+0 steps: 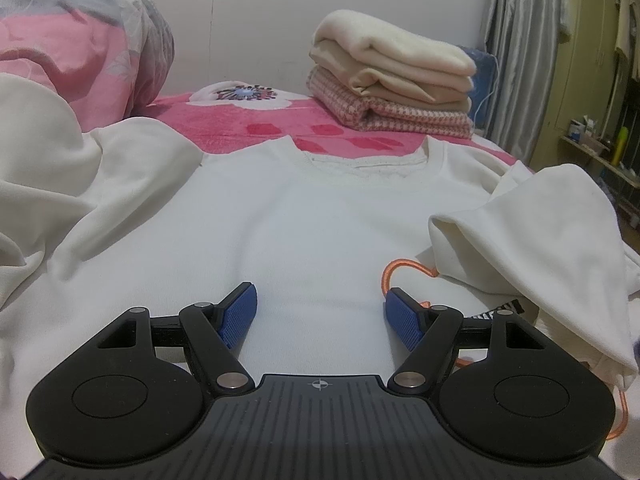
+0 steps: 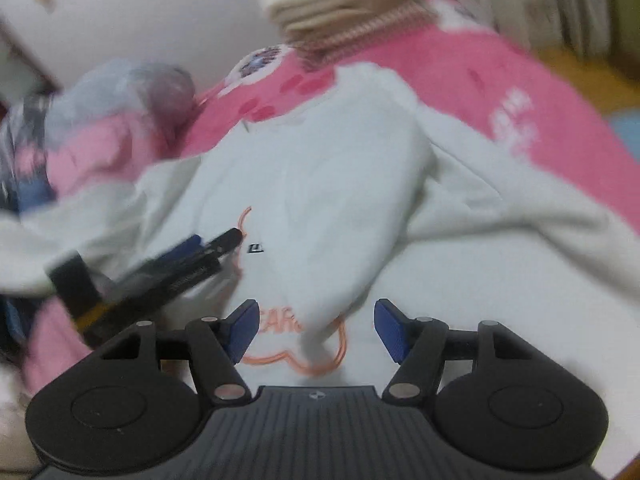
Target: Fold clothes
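A white sweatshirt (image 1: 312, 216) lies flat on the pink bed, collar away from me, with an orange outline print. Its right sleeve (image 1: 540, 240) is folded in over the body; the left sleeve (image 1: 100, 184) lies rumpled at the left. My left gripper (image 1: 320, 316) is open and empty, low over the sweatshirt's lower body. My right gripper (image 2: 312, 330) is open and empty above the folded sleeve (image 2: 352, 220) and the orange print (image 2: 288, 356). The left gripper (image 2: 208, 246) shows in the blurred right wrist view, resting on the sweatshirt (image 2: 480, 280).
A stack of folded clothes (image 1: 392, 76) sits at the far end of the pink blanket (image 1: 240, 120). A bundled pink and grey quilt (image 1: 80, 52) lies at the far left. Curtains and shelves (image 1: 592, 120) stand at the right beyond the bed edge.
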`<state>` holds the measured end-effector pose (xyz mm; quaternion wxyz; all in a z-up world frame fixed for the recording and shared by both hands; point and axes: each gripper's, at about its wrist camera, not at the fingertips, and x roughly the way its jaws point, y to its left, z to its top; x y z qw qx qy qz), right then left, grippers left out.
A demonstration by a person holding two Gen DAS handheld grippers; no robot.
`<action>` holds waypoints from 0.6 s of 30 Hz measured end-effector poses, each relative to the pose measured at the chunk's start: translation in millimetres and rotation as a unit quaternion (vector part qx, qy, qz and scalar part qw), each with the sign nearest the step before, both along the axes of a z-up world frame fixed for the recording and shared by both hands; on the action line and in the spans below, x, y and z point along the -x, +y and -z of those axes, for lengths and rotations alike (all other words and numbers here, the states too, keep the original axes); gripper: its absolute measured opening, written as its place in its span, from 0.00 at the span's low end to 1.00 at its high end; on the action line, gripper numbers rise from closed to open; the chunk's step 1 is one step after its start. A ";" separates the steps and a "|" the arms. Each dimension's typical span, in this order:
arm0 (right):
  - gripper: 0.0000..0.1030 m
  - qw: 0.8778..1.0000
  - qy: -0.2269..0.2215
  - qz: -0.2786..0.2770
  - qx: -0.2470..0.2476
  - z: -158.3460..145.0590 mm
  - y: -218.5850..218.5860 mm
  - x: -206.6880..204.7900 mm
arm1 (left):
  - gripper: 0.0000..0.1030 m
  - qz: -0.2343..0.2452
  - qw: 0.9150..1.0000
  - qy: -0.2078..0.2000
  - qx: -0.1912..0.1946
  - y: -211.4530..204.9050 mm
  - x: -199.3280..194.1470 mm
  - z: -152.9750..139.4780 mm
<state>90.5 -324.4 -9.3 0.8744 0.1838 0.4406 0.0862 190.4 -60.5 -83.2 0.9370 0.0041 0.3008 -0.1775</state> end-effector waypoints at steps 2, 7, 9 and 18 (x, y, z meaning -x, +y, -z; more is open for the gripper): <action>0.63 0.999 -0.003 -0.009 0.054 12.7 17.9 -3.6 | 0.70 0.000 1.000 0.000 0.000 0.3 0.2 0.2; 0.17 0.996 -0.038 0.033 0.076 15.4 13.3 -5.1 | 0.70 0.000 1.000 -0.001 0.001 0.8 0.3 1.0; 0.13 0.994 -0.055 0.060 0.076 5.2 -0.1 -4.2 | 0.70 0.000 1.000 -0.001 0.002 0.7 0.1 1.3; 0.12 0.933 -0.269 0.196 0.134 -126.2 -63.8 35.2 | 0.70 0.000 1.000 -0.001 0.004 0.3 -0.8 1.5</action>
